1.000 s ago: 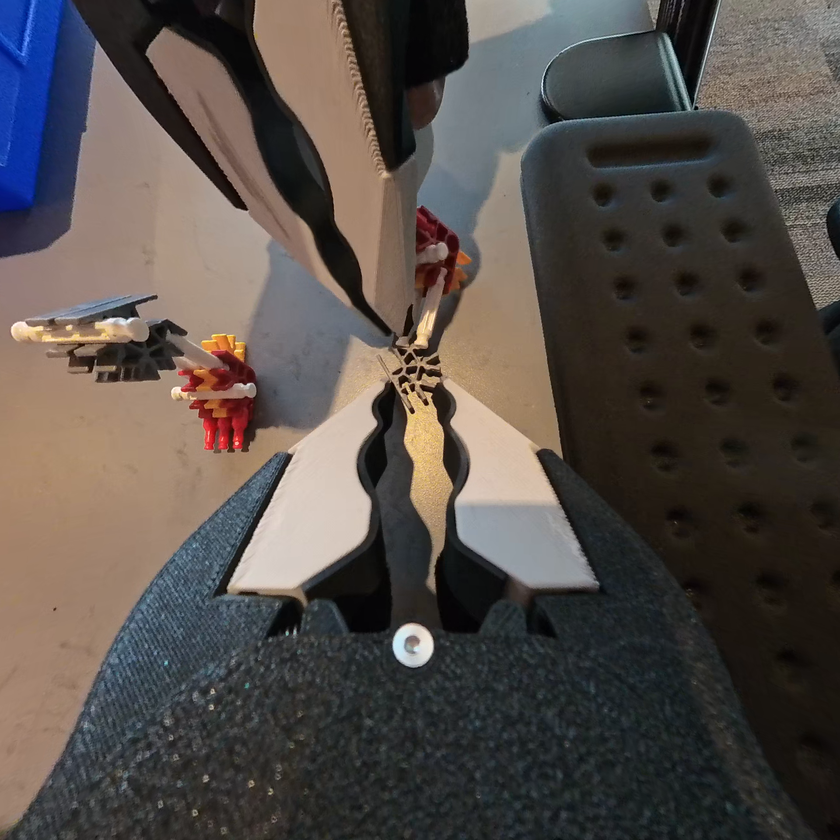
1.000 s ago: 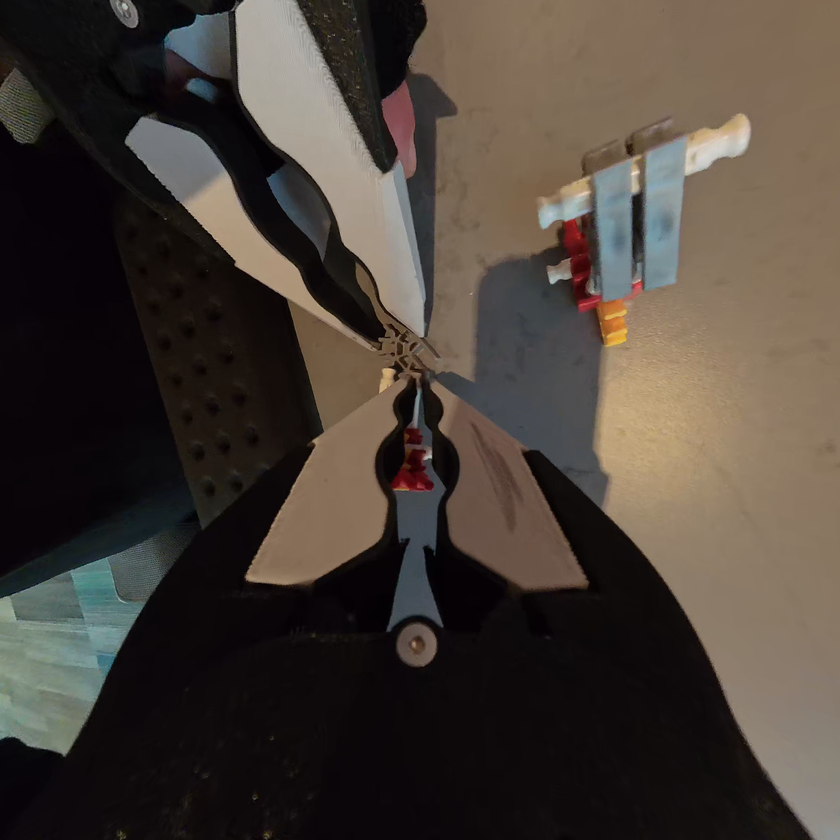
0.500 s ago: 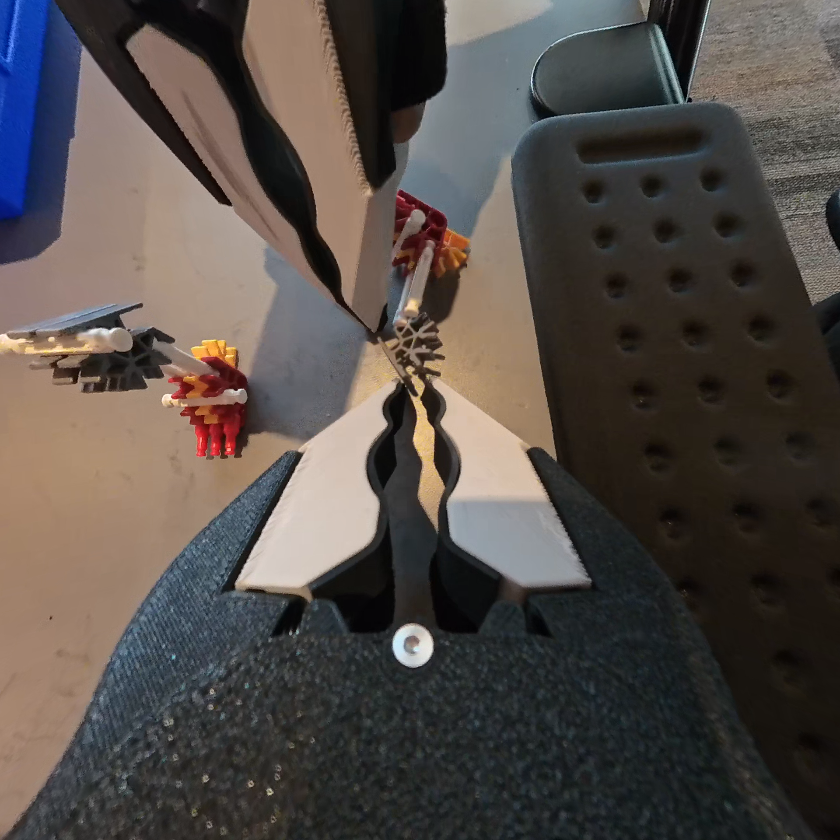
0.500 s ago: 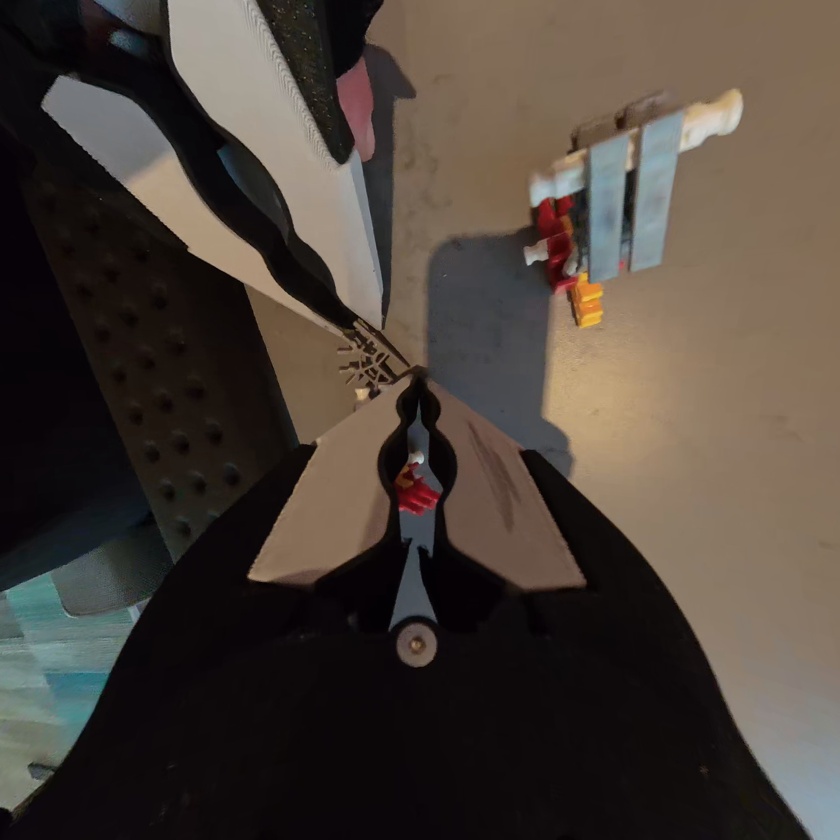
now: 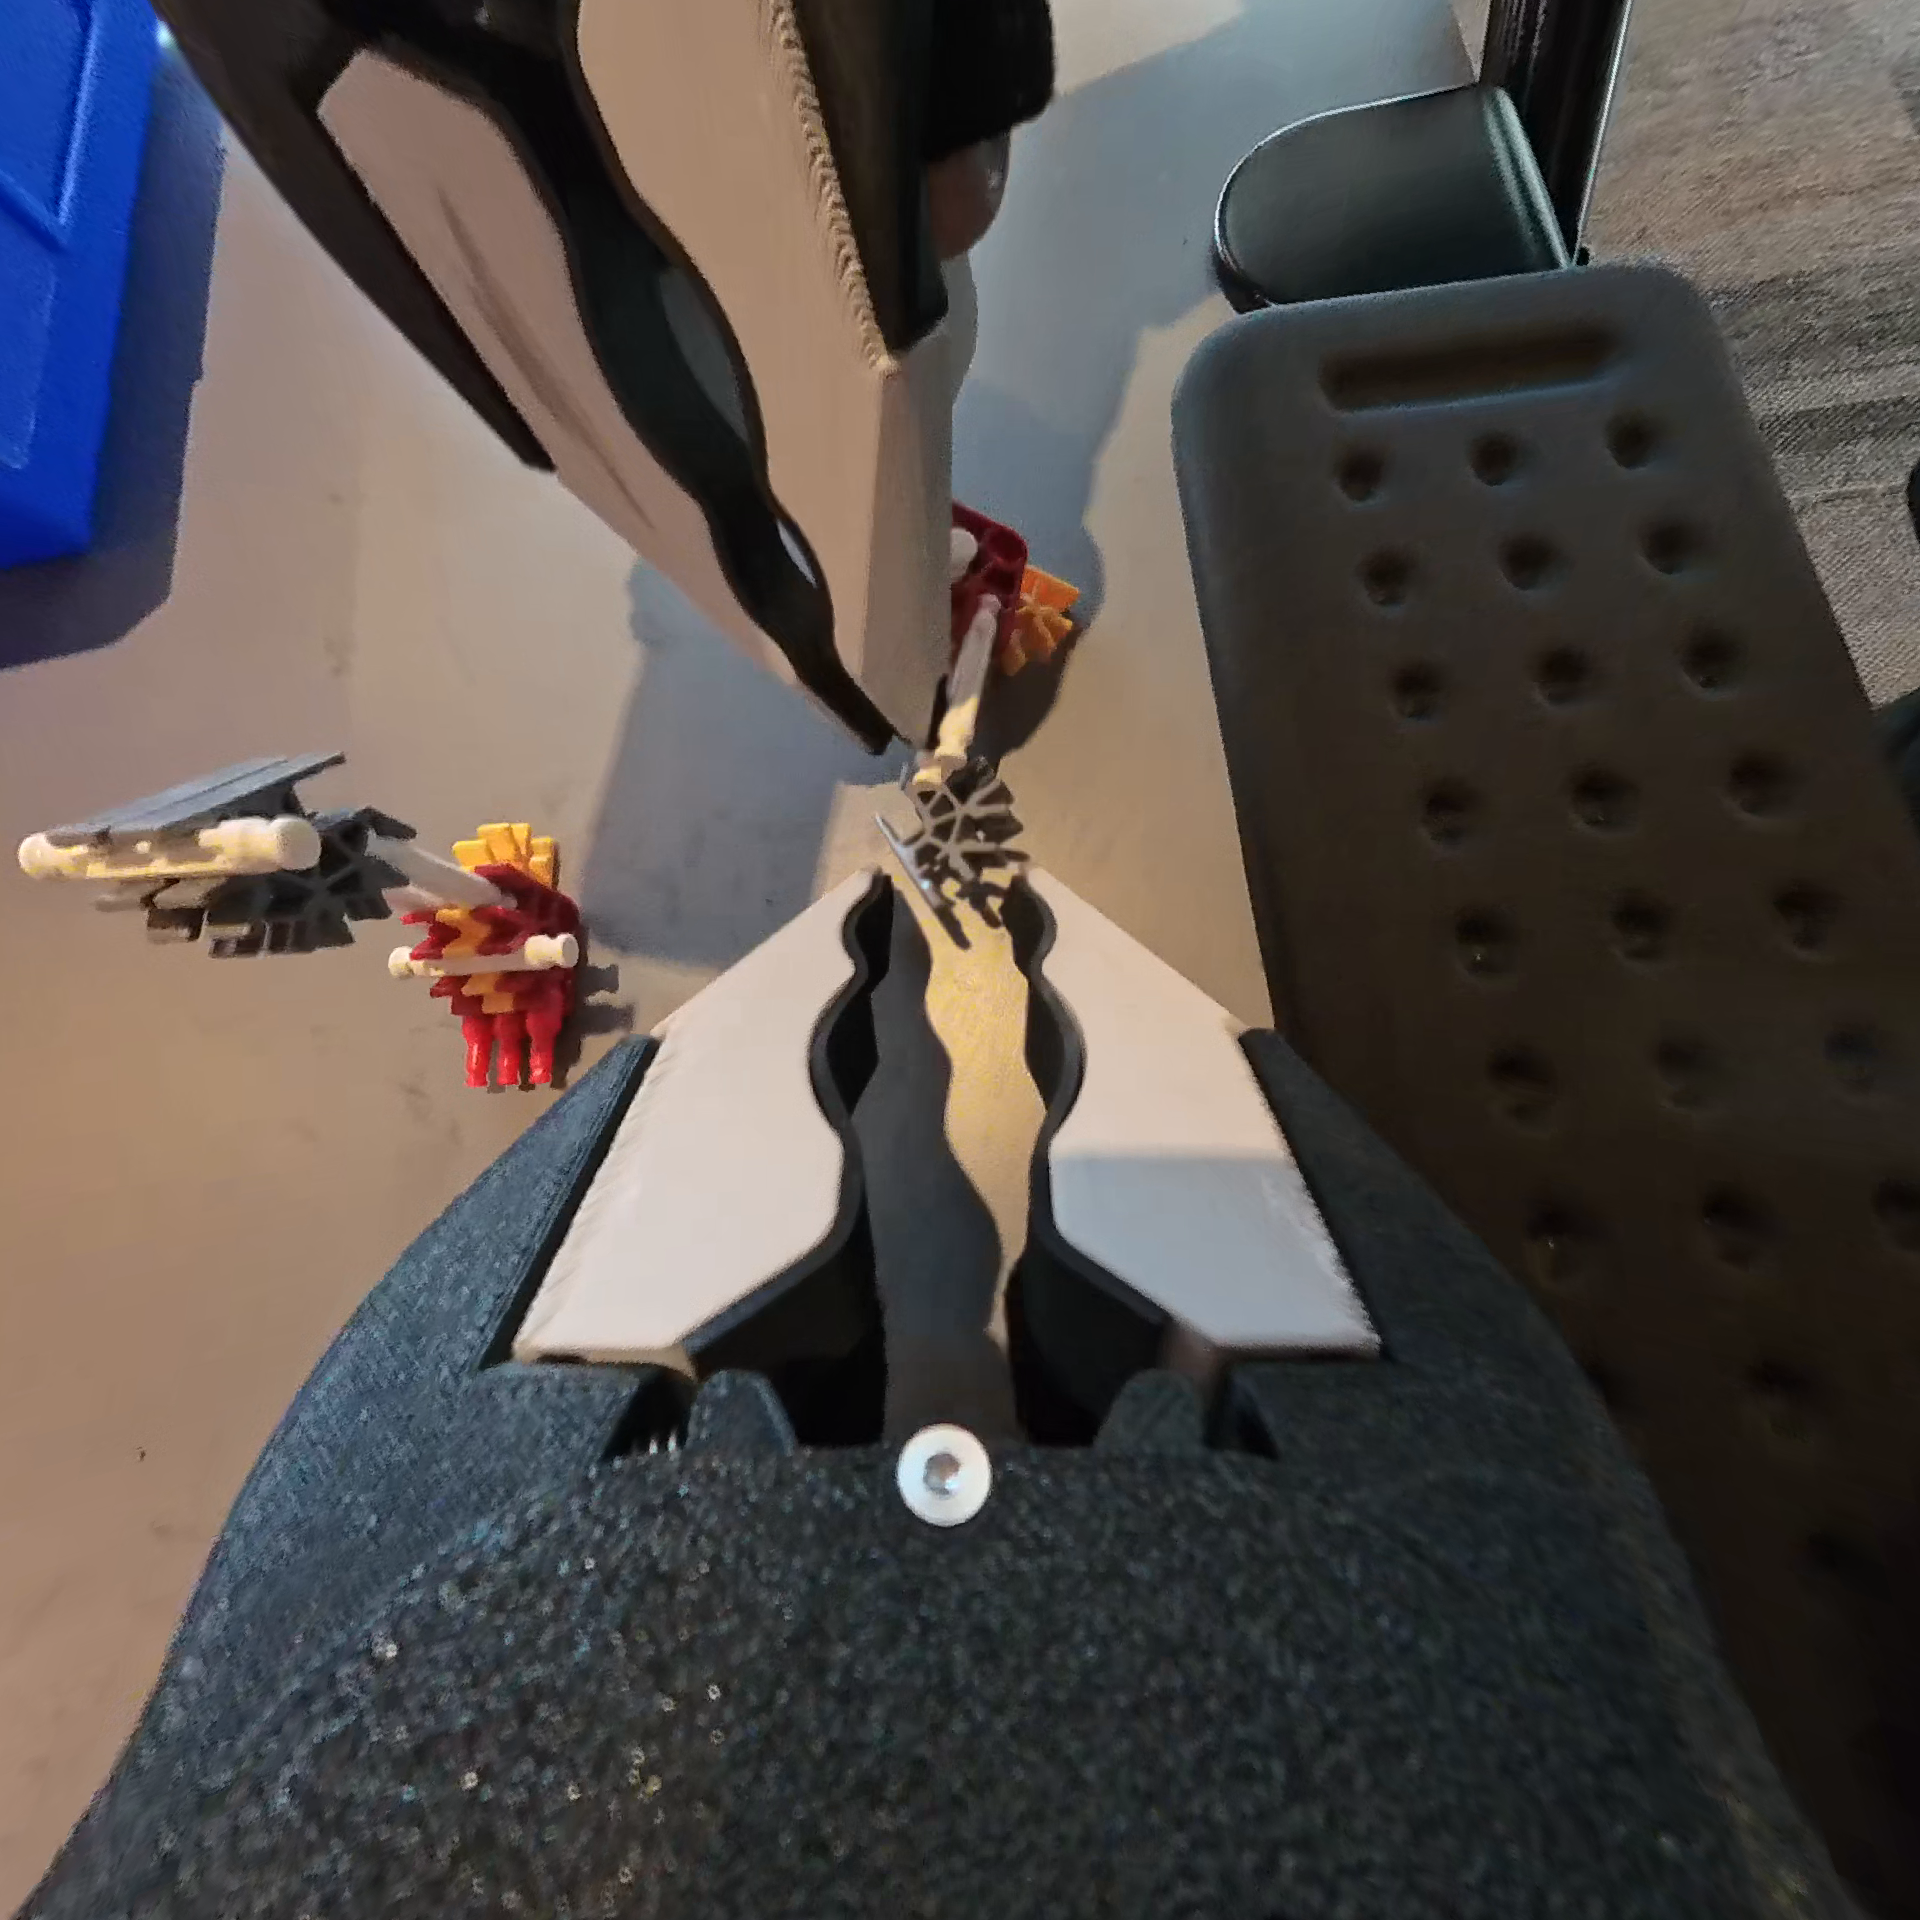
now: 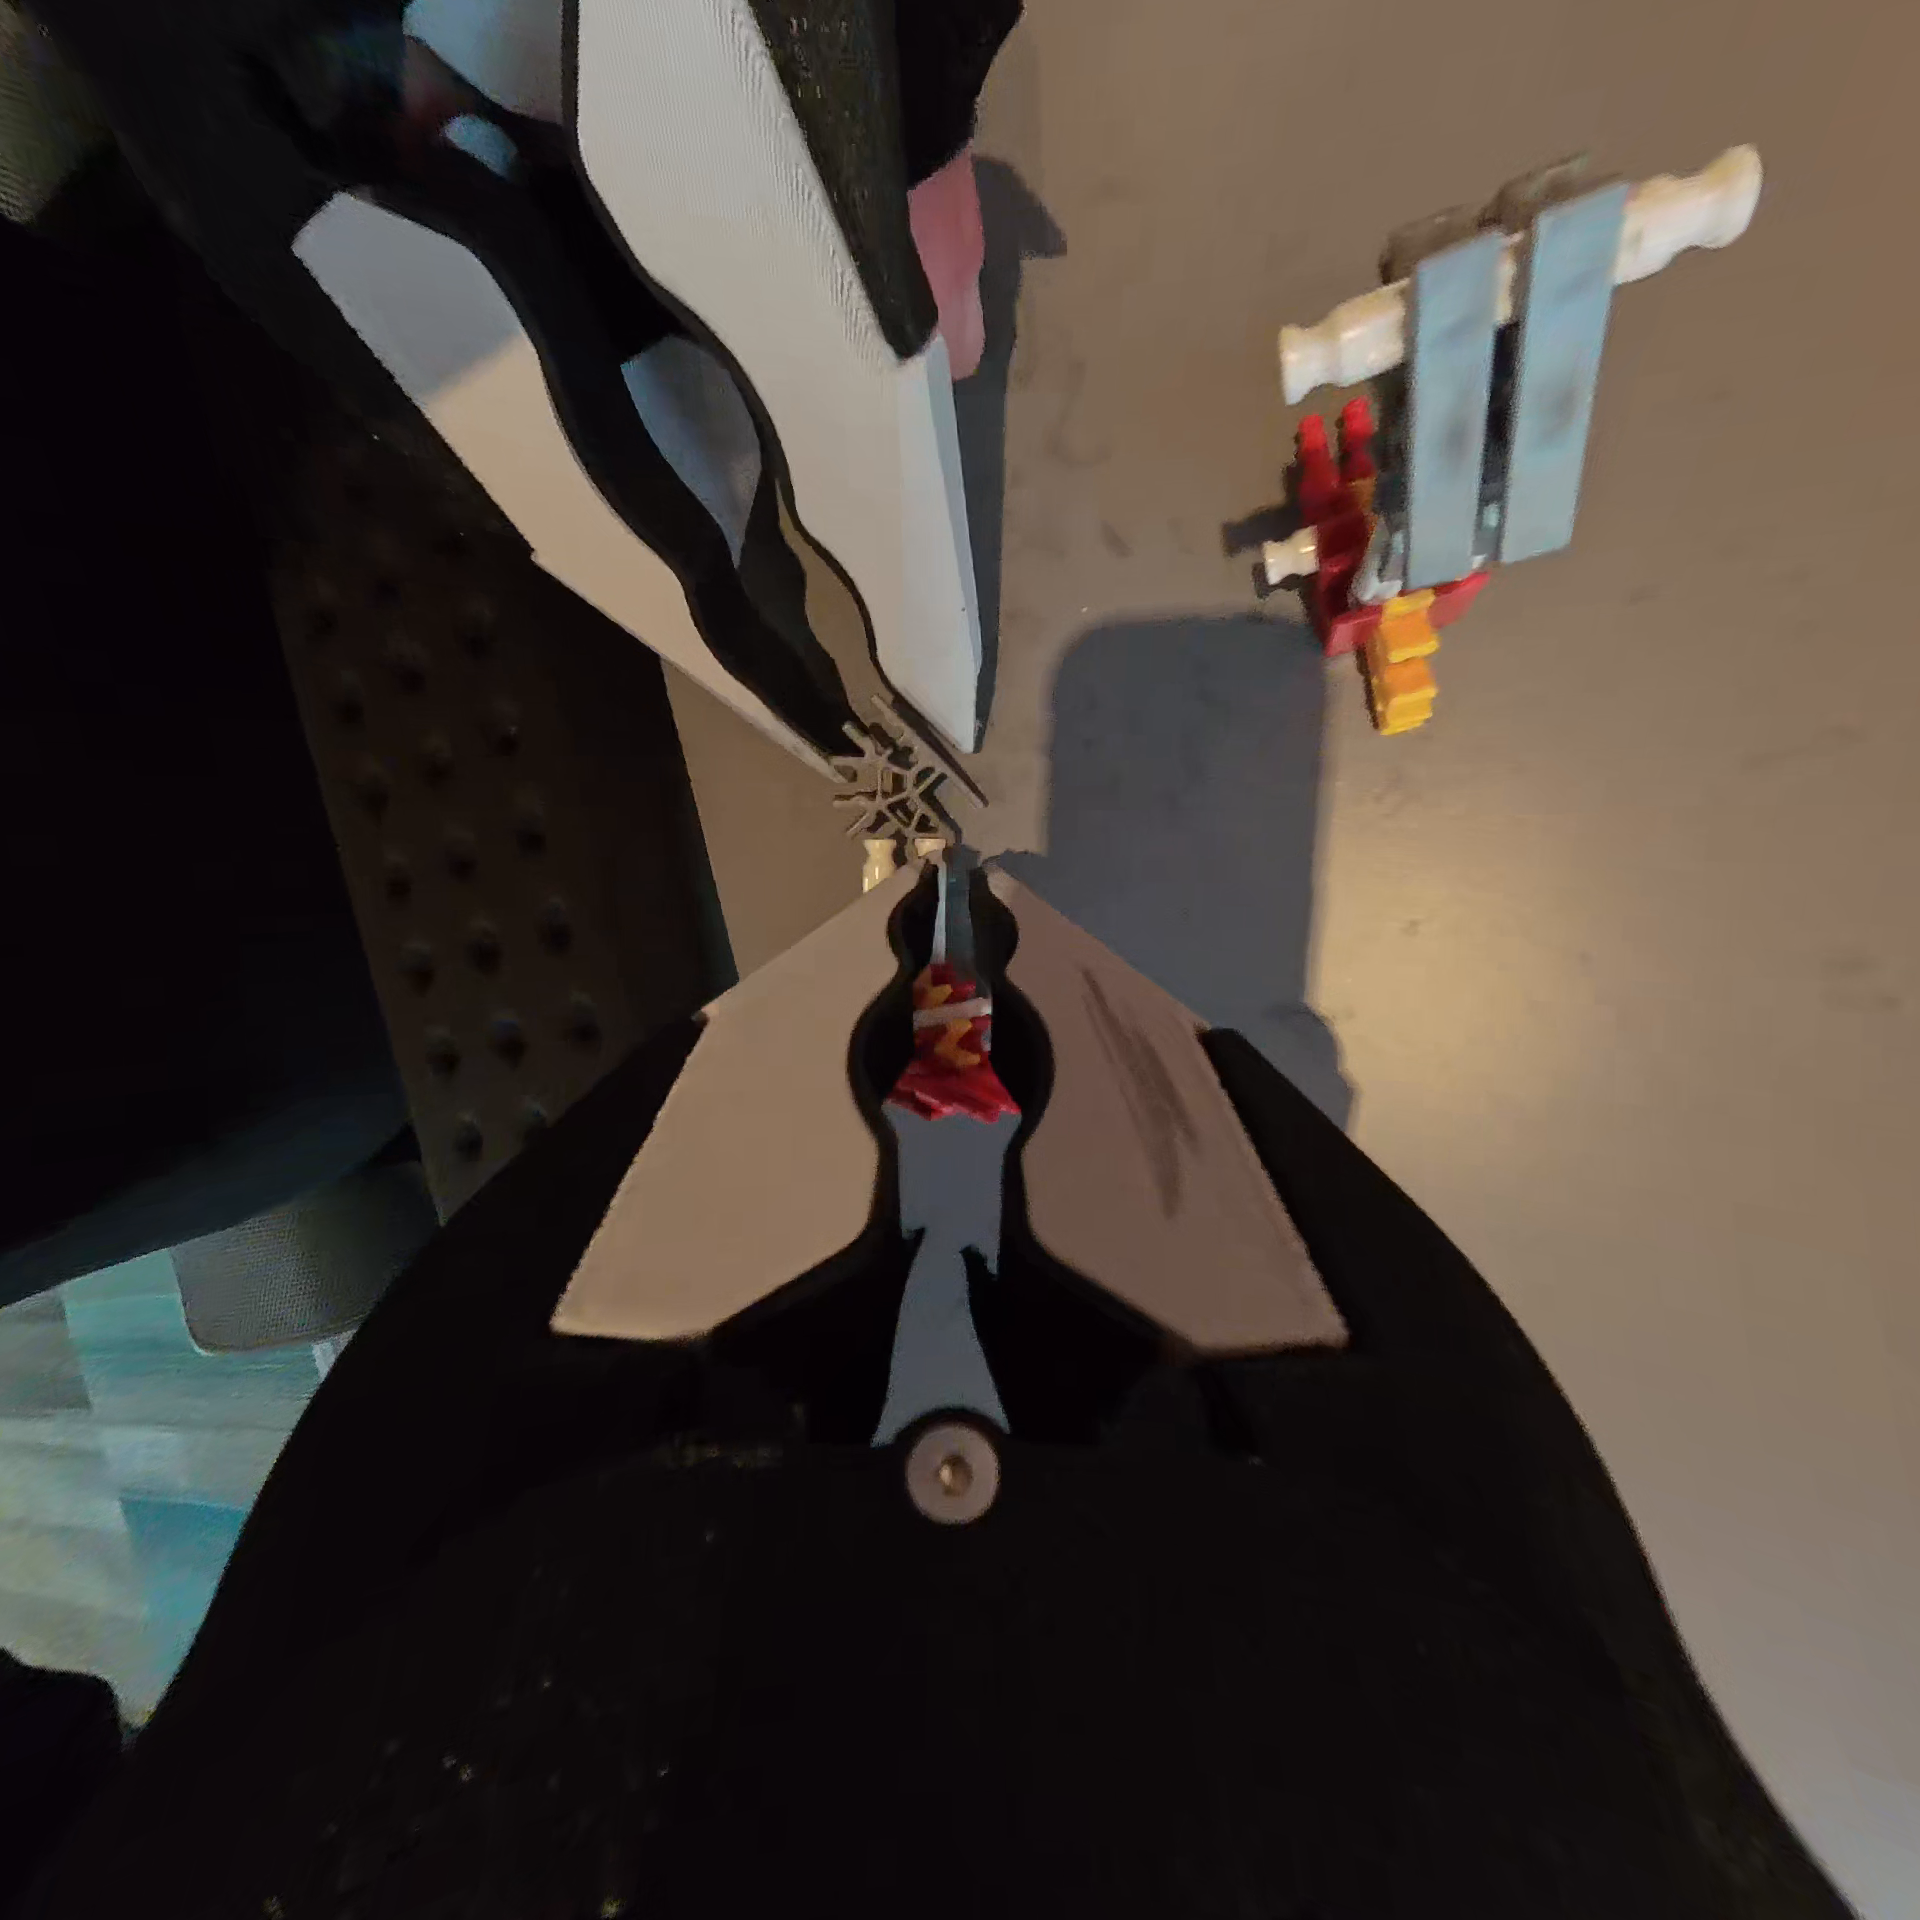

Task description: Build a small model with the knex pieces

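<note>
Pinching a grey snowflake-shaped connector (image 5: 961, 831) between its tips, the left hand-held gripper (image 5: 956, 883) is clenched on it. The right hand-held gripper (image 6: 961, 868), coming from 12 o'clock in the left wrist view, is closed on a white rod (image 5: 966, 686) that carries red and orange connectors (image 5: 1013, 603); the rod's end meets the grey connector. At 9 o'clock a second toy assembly (image 5: 312, 883) lies on the tabletop (image 5: 312, 1195). At 3 o'clock stands a perforated black chair back (image 5: 1558, 831), at 10 o'clock a blue bin (image 5: 62, 291).
</note>
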The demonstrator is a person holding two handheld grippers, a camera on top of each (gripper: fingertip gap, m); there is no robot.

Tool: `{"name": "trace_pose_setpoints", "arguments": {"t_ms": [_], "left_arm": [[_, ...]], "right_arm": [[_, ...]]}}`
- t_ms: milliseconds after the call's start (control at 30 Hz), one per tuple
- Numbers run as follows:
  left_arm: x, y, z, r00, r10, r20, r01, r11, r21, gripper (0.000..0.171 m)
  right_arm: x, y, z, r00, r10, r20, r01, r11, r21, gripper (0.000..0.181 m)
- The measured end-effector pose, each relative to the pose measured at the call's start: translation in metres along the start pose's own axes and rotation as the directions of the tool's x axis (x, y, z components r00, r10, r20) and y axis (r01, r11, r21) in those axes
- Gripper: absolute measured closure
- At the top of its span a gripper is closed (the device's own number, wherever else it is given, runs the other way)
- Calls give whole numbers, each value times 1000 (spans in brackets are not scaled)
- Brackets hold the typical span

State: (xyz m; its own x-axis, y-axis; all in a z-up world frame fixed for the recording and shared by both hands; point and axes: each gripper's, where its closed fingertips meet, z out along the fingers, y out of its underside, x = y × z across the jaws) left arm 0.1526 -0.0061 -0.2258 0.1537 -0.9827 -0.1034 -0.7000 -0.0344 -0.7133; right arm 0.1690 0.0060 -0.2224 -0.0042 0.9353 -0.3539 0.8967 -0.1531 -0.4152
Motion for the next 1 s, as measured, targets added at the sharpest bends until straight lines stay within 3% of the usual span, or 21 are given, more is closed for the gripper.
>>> {"name": "trace_pose_setpoints", "arguments": {"t_ms": [300, 533, 700, 833, 1000], "left_arm": [[3, -1, 2, 1000, 12, -19, -12, 1000, -2, 154], [3, -1, 3, 1000, 14, -16, -14, 1000, -2, 155], [3, -2, 3, 1000, 18, -14, -18, 1000, -3, 155], [3, -2, 3, 1000, 15, -18, -15, 1000, -2, 155], [4, -2, 4, 1000, 15, -25, -15, 1000, -4, 155]], "right_arm": [[-4, 1, 3, 1000, -19, 17, 20, 999, -29, 181], [5, 12, 7, 998, -32, -61, 24, 991, -128, 179], [4, 8, 7, 996, -67, -61, 61, 994, -94, 181], [-4, -2, 1, 999, -48, -4, 48, 999, 7, 181], [-6, 3, 1, 998, -63, 14, 64, 997, -34, 181]]}}
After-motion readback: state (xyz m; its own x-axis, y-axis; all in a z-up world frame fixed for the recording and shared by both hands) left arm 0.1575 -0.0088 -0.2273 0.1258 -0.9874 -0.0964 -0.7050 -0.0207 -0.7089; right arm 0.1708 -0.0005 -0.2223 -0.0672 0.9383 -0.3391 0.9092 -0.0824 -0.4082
